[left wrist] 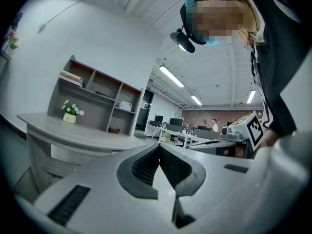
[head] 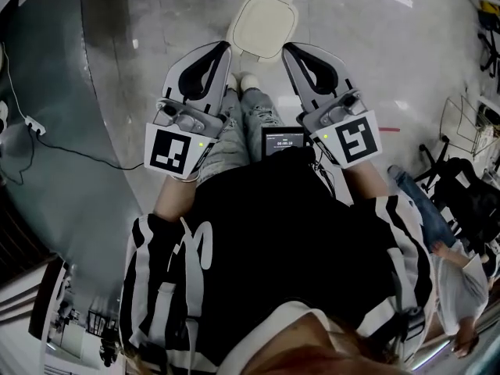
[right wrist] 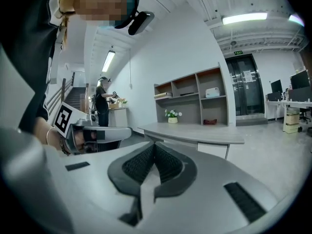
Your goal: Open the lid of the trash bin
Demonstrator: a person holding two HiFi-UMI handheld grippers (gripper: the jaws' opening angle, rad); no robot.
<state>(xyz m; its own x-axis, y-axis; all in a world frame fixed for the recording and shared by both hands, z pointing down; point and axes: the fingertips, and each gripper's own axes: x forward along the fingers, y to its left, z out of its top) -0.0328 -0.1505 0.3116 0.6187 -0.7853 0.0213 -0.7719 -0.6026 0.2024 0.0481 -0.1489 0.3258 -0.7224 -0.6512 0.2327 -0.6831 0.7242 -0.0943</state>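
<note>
A pale, glossy floor (head: 422, 61) is seen underfoot. A curved grey desk (right wrist: 195, 131) is set before a white wall (right wrist: 161, 52), with an open shelf unit (right wrist: 192, 99) behind it and a small flower pot (right wrist: 172, 116) on top. Strip lights (right wrist: 243, 18) are mounted on the ceiling. Dark doors (right wrist: 248, 89) are seen at the right, and office desks (left wrist: 175, 130) before a far brick wall (left wrist: 219, 116).

Flower pot (right wrist: 172, 119) at wall-side edge of curved tabletop (right wrist: 207, 133), below shelf unit (right wrist: 192, 94); black cable (head: 86, 156) across floor (head: 406, 61), left
</note>
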